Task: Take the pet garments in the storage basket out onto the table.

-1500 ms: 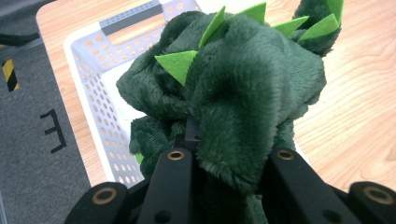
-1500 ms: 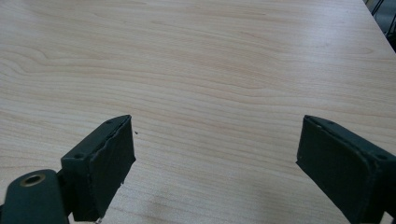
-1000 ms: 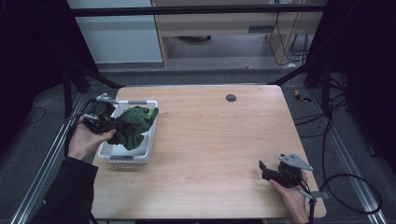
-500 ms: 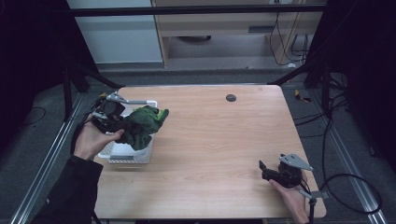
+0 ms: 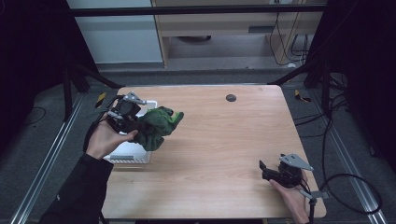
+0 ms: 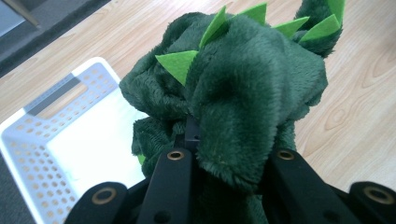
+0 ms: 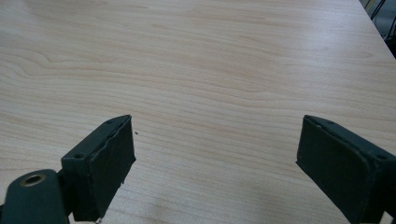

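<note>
A dark green plush toy (image 5: 156, 126) with light green felt spikes hangs in the air at the table's left, partly over the right rim of a white perforated basket (image 5: 127, 153). My left gripper (image 5: 132, 122) is shut on it, the plush (image 6: 243, 88) bulging up between the two black jaws. In the left gripper view the basket (image 6: 51, 154) lies below and to the left, its inside bare white. My right gripper (image 5: 267, 169) rests low near the table's front right corner, open, with only bare wood between its jaws (image 7: 215, 158).
The light wooden table (image 5: 224, 140) has a small dark round cap (image 5: 230, 97) near its far edge. Metal frame rails run along both sides, and cables trail on the floor at the right.
My left gripper has lifted the green plush out of the basket and carried it up and to the right. The right gripper has stayed put.
</note>
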A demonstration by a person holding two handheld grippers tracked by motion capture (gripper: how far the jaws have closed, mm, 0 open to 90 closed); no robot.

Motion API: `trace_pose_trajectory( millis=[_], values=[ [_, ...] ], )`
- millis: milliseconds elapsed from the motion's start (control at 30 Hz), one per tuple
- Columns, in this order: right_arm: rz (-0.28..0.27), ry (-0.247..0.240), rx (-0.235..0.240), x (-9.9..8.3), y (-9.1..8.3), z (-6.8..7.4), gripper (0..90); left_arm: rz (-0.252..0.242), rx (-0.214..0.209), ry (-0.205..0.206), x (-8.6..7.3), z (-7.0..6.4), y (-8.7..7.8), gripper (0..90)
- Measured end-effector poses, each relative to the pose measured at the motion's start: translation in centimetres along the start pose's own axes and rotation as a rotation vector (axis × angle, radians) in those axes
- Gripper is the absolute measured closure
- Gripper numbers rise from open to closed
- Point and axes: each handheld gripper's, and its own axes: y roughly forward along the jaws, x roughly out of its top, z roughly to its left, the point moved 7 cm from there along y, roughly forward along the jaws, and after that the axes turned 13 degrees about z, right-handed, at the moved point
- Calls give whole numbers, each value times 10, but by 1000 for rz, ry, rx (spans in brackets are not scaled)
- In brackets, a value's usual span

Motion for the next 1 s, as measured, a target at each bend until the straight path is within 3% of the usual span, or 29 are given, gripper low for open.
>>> trace_pose_trajectory(
  millis=[500, 1000],
  values=[
    [-3, 8, 4, 0, -1, 0, 112, 11, -36, 73, 19, -29, 14, 770],
    [-28, -2, -18, 2, -2, -2, 106, 69, -65, 147, 30, -54, 41, 770]
  ],
)
